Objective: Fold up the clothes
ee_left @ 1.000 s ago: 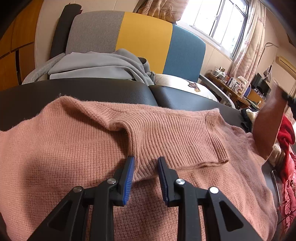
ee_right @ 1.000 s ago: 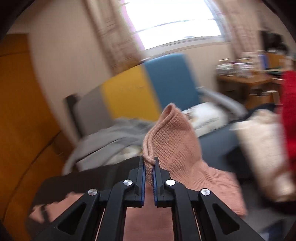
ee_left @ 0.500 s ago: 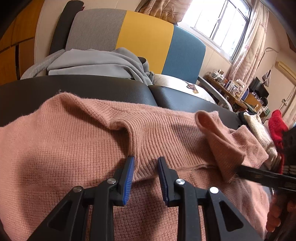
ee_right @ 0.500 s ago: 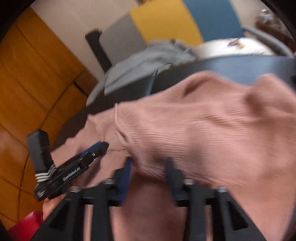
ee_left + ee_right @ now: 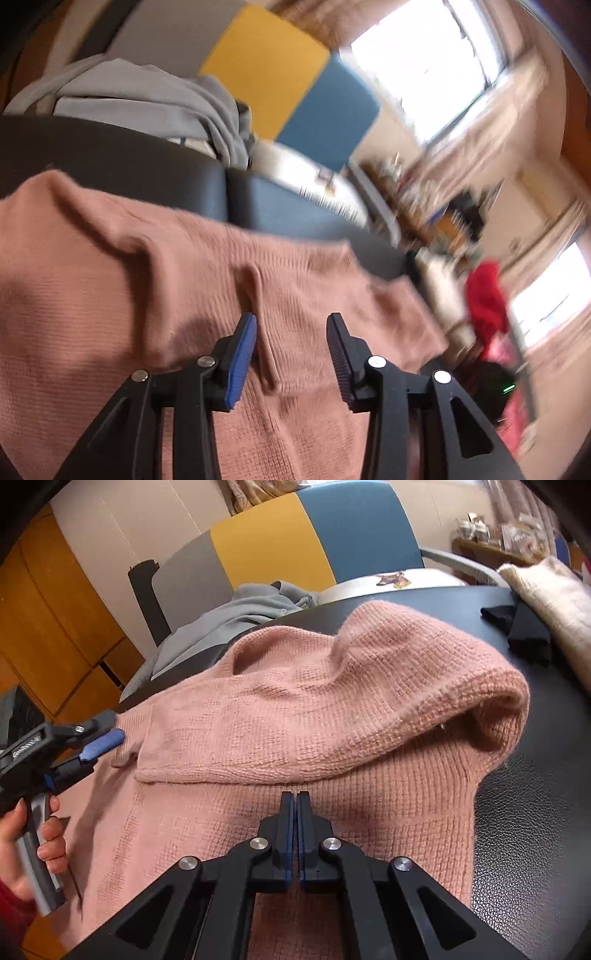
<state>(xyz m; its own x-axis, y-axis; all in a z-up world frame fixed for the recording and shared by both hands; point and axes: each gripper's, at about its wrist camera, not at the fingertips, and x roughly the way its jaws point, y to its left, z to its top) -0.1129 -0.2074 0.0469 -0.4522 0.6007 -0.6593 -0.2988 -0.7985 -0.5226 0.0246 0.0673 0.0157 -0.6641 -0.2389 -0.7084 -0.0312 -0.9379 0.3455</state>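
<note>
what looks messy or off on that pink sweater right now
The pink sweater is not flat: its folded-over sleeve bulges into an open hump near the right edge, with a dent in the middle. Nothing looks torn or spilled.

No wording can be made out anywhere. The one place that carries print is the left gripper (image 5: 101,738), at the left edge of the right wrist view: a short line of pale lettering runs along the top of its black body, but it is too small and too slanted to read. The shelf clutter at the upper right of that view is too small to show any label, and the left wrist view is too blurred for any.
</note>
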